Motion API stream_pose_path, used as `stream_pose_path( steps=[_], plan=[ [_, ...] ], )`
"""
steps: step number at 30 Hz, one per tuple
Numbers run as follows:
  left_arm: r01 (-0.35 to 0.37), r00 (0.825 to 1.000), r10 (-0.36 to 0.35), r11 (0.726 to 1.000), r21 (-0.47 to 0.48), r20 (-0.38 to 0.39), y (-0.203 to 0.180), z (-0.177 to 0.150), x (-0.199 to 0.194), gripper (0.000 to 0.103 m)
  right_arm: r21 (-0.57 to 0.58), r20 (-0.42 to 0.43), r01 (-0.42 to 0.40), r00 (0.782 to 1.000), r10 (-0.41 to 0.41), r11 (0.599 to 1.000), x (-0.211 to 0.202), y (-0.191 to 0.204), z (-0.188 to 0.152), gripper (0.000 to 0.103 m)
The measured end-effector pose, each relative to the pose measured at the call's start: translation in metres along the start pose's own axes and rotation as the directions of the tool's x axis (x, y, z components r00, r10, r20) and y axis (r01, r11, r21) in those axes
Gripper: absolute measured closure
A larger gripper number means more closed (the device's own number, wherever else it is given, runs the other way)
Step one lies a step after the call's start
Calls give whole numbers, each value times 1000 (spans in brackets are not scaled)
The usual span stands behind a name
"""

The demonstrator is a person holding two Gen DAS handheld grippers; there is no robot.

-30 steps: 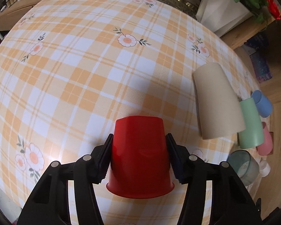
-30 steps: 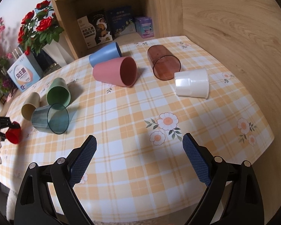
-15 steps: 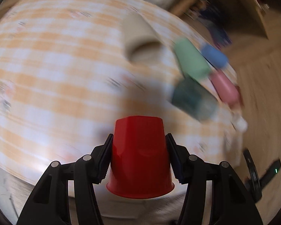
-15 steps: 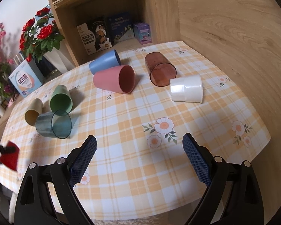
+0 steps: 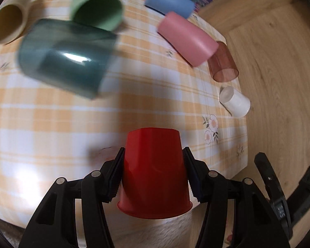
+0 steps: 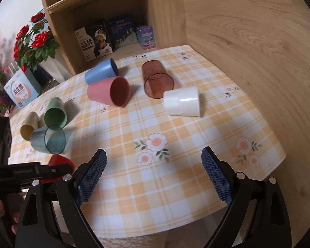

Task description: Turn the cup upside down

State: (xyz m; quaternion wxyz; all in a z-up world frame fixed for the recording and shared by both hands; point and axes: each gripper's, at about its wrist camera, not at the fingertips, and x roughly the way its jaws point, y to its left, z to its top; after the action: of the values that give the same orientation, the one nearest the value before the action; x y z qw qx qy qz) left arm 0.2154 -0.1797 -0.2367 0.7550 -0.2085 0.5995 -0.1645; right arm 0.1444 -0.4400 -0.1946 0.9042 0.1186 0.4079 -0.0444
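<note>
My left gripper (image 5: pixel 153 165) is shut on a red cup (image 5: pixel 154 171), its closed base pointing away from the camera and its rim toward me, held above the near edge of the table. In the right wrist view the red cup (image 6: pixel 61 161) and left gripper (image 6: pixel 51 168) show at the lower left. My right gripper (image 6: pixel 154 171) is open and empty above the table's front edge.
Several cups lie on their sides on the checked tablecloth (image 6: pixel 155 124): teal clear (image 6: pixel 48 141), beige (image 6: pixel 29 125), green (image 6: pixel 55 112), pink (image 6: pixel 109 91), blue (image 6: pixel 101 74), brown clear (image 6: pixel 157 81), white (image 6: pixel 181 104). A shelf with boxes (image 6: pixel 113 35) and flowers (image 6: pixel 35 43) stand behind.
My left gripper swung right with the red cup, from the table's left end toward the lying cups. The right gripper stayed open, shifting only slightly.
</note>
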Motion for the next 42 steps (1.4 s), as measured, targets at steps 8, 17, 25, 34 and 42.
stream_pose_path(
  steps=[8,17,25,34,42],
  plan=[
    [-31,1000,31,999,19,5,-11,8,24,49,24,-24,18,1000,-17,1000,9,-16,-2,13],
    [-51,999,50,996,74,23,-14,7,16,31,27,-30,15,999,-14,1000,9,-14,-4,13],
    [-117,988,95,976,182,124,-13,-2,-32,22,11,-33,1,999,0,1000,-1,2,-3,13],
    [-278,910,168,925,259,379,17,-19,-116,6,-16,-70,-67,995,65,998,-8,27,1,13],
    [-417,817,267,886,204,511,72,-30,-170,6,-5,-202,-175,964,171,985,12,49,8,13]
  ],
)
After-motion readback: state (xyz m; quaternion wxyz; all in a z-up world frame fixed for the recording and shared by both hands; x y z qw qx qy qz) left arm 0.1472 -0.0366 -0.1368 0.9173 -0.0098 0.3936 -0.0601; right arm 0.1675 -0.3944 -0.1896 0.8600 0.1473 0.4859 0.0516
